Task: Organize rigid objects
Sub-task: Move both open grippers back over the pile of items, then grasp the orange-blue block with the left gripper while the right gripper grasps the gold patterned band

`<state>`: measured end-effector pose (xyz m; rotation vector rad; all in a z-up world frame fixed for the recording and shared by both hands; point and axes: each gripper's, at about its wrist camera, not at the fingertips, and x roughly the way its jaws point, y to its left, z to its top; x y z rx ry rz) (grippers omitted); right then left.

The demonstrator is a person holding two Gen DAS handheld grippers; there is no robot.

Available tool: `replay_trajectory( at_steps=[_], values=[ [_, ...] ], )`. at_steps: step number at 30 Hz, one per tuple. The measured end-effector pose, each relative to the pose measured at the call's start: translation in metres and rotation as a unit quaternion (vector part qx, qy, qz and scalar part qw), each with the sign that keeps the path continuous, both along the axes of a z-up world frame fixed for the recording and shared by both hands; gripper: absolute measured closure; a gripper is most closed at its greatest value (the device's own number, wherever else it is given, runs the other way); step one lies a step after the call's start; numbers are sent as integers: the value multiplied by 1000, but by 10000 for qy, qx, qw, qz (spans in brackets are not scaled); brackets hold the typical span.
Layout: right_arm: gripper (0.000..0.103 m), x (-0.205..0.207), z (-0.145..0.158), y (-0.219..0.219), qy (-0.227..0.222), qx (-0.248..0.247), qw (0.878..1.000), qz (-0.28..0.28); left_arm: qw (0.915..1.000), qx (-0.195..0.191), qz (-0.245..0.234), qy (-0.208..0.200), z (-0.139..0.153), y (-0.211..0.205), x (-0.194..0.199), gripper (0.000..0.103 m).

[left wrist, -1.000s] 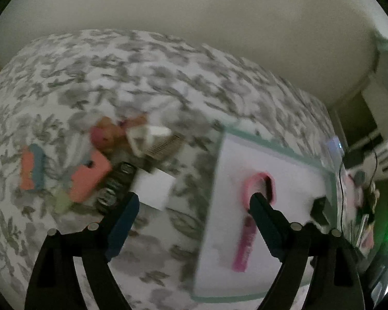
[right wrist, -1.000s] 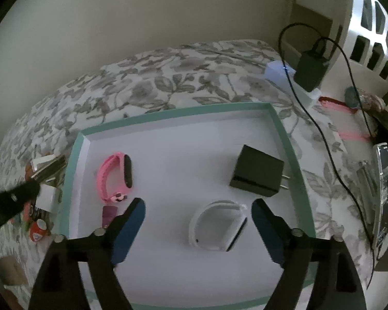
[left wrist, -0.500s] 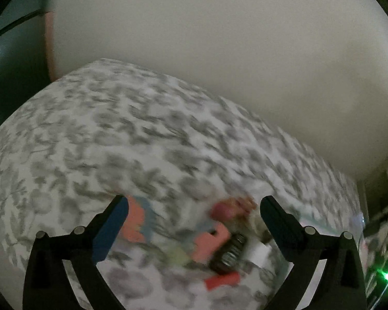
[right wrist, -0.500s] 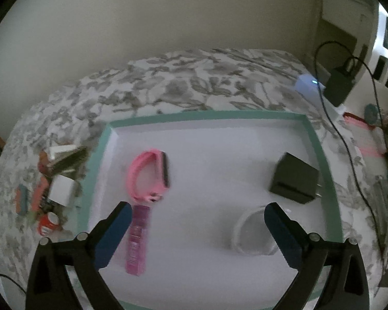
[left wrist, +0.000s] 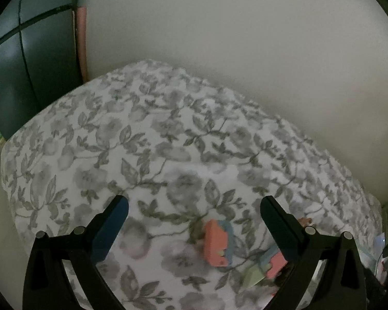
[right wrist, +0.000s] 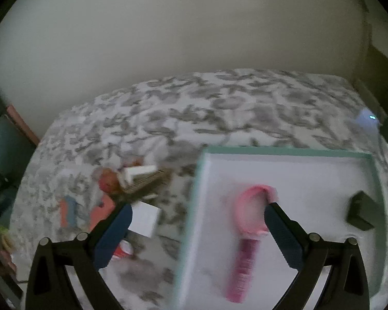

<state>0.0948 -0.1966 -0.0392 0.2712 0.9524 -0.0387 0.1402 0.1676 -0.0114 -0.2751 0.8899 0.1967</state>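
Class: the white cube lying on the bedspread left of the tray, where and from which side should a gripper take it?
Grip the white cube across two opposite flat side faces, coming from above: it sits flat, top clear, other items close.

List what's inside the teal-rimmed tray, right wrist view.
Inside the tray: a pink wristband, a magenta strip below it, and a black charger block at the right. The gripper's fingers cover the near right part, so anything there is hidden.
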Motion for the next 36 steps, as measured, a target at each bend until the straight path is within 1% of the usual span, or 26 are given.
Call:
replay_trajectory(
  at_steps=[4,8,13,16,18,20,21,23,27,29,30,32,35,36],
  values=[
    [0,19,-2,25,17,61,9998,212,9991,-182,-23,379,-15,2,10,1],
    [0,37,-4,41,-52,117,9993,339,9977,-216,-38,648,-26,-5,18,2],
    [0,59,-14,50,-46,149,9983,554,9955,-190,-92,927,-41,-15,30,2],
    [0,68,-23,51,55,222,9975,661,9929,-281,-221,1138,-56,-25,37,2],
    [2,72,-32,46,185,392,9973,586,9908,-365,-231,1285,-64,-29,39,2],
    [8,74,-39,42,305,580,9963,550,9890,-428,-268,1390,-71,-34,41,4],
    [10,75,-43,42,361,584,9961,552,9882,-421,-284,1447,-74,-36,42,5],
    [18,76,-48,41,482,518,9962,499,9862,-390,-304,1578,-81,-41,43,14],
    [23,77,-47,41,636,474,9953,548,9826,-467,-293,1775,-92,-43,44,18],
    [31,77,-47,40,755,563,9937,603,9814,-535,-322,1816,-95,-44,43,30],
    [33,77,-47,39,803,615,9929,625,9808,-573,-341,1833,-96,-44,43,32],
    [44,77,-47,37,900,719,9910,685,9794,-653,-383,1874,-100,-46,43,39],
    [56,75,-51,35,1079,689,9892,719,9788,-667,-395,1895,-102,-47,42,41],
    [57,74,-54,33,1161,712,9880,726,9789,-659,-405,1893,-102,-47,41,41]
  ],
)
